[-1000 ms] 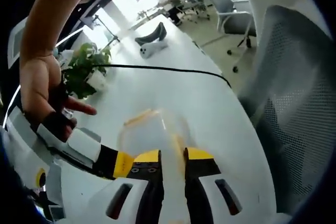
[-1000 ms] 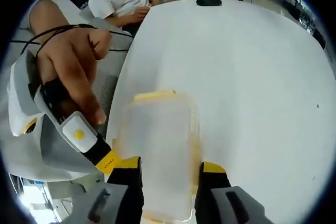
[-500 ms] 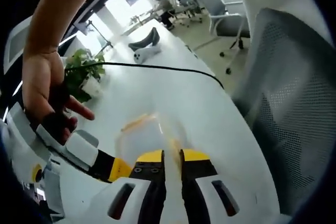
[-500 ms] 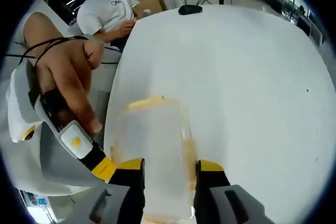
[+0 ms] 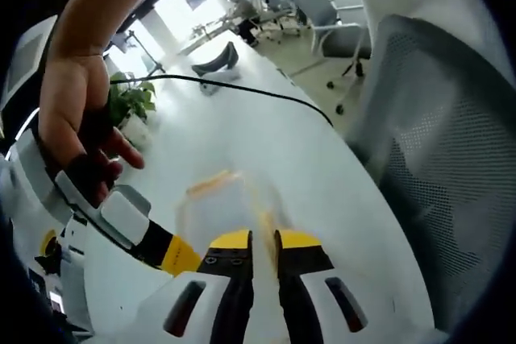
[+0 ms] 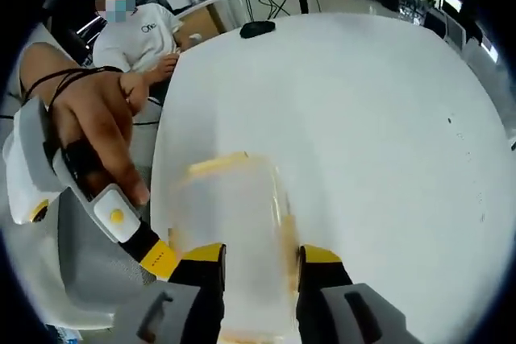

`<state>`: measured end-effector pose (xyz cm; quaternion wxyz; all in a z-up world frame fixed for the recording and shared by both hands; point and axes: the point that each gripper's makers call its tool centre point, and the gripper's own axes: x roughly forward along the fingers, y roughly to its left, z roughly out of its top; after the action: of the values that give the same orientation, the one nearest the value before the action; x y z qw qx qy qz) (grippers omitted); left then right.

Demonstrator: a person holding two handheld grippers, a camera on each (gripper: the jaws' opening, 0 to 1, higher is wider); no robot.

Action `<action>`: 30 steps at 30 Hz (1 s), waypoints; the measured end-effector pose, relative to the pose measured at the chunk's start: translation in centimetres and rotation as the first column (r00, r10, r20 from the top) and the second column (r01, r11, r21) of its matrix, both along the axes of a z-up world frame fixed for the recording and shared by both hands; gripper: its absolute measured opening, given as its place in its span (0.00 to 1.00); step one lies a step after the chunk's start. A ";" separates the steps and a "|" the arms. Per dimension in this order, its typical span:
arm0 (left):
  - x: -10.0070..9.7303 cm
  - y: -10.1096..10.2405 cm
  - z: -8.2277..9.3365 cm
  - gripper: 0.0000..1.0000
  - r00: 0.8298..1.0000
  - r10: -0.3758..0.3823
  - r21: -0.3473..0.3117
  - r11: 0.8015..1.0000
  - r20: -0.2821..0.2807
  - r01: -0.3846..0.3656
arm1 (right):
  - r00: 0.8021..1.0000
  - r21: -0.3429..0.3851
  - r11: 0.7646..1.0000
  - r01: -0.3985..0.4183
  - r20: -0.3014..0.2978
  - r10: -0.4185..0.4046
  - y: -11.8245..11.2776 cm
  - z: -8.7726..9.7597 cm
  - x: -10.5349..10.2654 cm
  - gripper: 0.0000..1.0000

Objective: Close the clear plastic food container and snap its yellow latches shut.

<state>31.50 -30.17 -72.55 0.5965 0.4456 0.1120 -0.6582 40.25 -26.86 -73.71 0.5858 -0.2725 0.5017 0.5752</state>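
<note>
The clear plastic container [image 6: 234,223] with its lid on rests on the white table [image 6: 363,118]. A yellow latch [image 6: 216,165] lies along its far end and another [image 6: 288,227] along its right side. My right gripper [image 6: 260,255] has its jaws wide apart, shut on the container's near end. In the left gripper view the container [image 5: 222,207] is pale and blurred. My left gripper [image 5: 264,241] is shut on its edge at the yellow side latch [image 5: 266,221]. The right gripper [image 5: 173,254], held by a hand [image 5: 72,110], reaches in from the left.
A grey mesh chair [image 5: 435,159] stands close beside the table edge. A black cable [image 5: 242,90], a potted plant [image 5: 129,102] and a dark object [image 5: 214,58] lie farther along the table. A seated person [image 6: 137,30] and a black mouse [image 6: 256,28] are at the far end.
Both views have shifted a little while the container stays in the same place between the jaws. The gap between the left jaws has narrowed slightly.
</note>
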 end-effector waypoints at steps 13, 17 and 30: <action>0.7 0.9 0.6 0.14 0.997 0.072 -0.007 0.997 -0.027 -0.073 | 0.997 0.072 0.995 0.074 0.006 -0.075 0.3 0.5 -0.4 0.38; 0.8 1.0 1.1 0.16 0.990 0.110 -0.036 0.993 -0.091 -0.114 | 0.997 0.097 0.993 0.073 0.028 -0.076 0.4 1.1 -0.3 0.37; 2.9 2.9 2.8 0.25 0.911 0.306 -0.067 0.940 -0.278 -0.336 | 0.973 0.193 0.973 0.125 0.167 -0.158 -0.7 4.9 1.3 0.39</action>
<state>34.41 -27.31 -69.78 0.7006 0.2950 0.2244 -0.6098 41.51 -27.61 -68.84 0.6910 -0.2328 0.4101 0.5478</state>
